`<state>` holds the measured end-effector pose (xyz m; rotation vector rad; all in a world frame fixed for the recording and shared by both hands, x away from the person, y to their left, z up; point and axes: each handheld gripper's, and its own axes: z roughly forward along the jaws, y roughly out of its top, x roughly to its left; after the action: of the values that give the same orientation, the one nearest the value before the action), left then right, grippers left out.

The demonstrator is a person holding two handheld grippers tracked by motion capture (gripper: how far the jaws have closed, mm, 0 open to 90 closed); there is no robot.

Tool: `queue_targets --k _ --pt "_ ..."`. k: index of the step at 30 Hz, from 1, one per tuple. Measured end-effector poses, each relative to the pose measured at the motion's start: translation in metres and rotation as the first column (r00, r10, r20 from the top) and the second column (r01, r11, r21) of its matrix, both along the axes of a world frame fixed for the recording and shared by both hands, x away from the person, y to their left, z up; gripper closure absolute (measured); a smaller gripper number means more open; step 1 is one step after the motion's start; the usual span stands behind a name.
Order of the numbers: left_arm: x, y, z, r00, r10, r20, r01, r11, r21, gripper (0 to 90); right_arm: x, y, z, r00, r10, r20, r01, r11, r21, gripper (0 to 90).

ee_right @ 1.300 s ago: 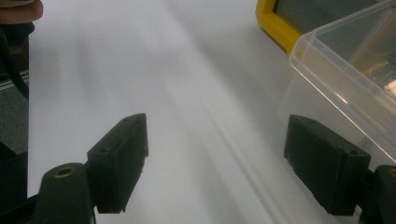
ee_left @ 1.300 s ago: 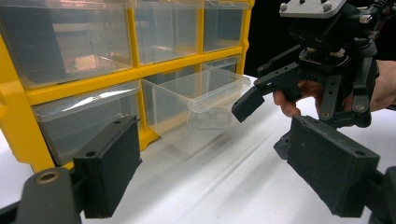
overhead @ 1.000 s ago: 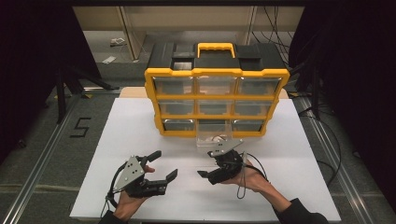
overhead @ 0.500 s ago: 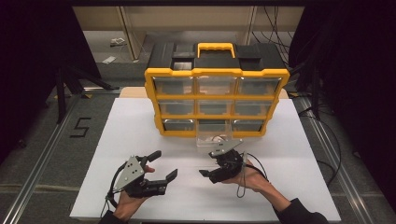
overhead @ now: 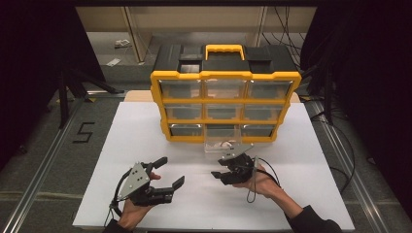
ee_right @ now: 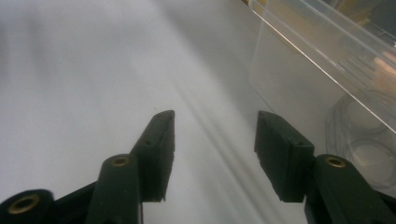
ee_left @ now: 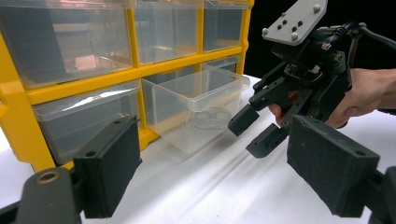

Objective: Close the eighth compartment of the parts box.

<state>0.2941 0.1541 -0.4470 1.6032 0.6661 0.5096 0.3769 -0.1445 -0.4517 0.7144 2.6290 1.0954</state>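
Over the white bench (overhead: 145, 131), I'm holding left claw (overhead: 169, 171) and right claw (overhead: 219, 174) wide open, gripping nothing, near the pulled-out clear drawer (overhead: 221, 144).

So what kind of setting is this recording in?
Most likely a lab or recording workspace, not a home: a white table on a bare floor with a taped number 5, black curtains around it, loose cables, and a yellow drawer organizer.
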Motion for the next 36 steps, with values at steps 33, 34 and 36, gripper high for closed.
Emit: queue_targets --k 33,34,36 --pt "0.000 -0.001 0.000 1.0000 0.000 -0.003 0.000 1.0000 0.001 17.0 0.017 -0.015 0.000 0.9828 -0.162 0.089 0.162 0.987 0.007 90.0" --pt "0.000 -0.001 0.000 1.0000 -0.001 -0.003 0.001 1.0000 0.002 17.0 0.018 -0.015 0.000 0.9821 -0.166 0.089 0.166 0.986 0.008 90.0" --pt "0.000 -0.001 0.000 1.0000 -0.001 -0.001 0.001 1.0000 0.003 17.0 0.019 -0.015 0.000 0.9830 -0.162 0.086 0.161 0.987 0.011 90.0"
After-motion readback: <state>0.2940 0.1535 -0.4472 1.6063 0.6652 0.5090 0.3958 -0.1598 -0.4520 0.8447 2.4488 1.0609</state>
